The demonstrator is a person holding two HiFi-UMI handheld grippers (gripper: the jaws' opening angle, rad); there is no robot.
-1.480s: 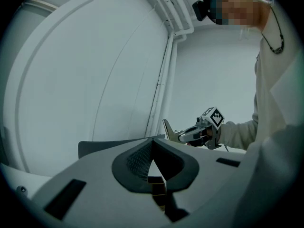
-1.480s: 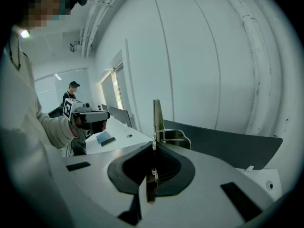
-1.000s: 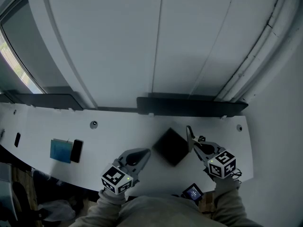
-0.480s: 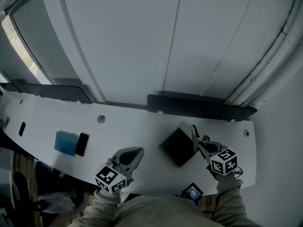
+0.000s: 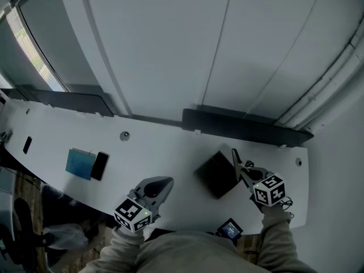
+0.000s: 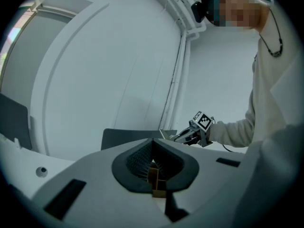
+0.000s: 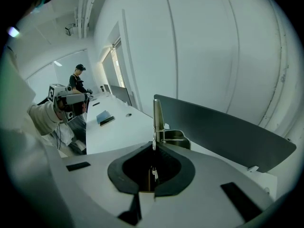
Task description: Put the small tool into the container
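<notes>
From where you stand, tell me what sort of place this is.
Most likely an office or lab workroom: a long white desk runs along a plain white wall, dark divider panels stand at its back edge, and a phone lies beside a blue notebook on it.

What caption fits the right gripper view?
Right gripper shut on small metal tool, above the long white desk.
</notes>
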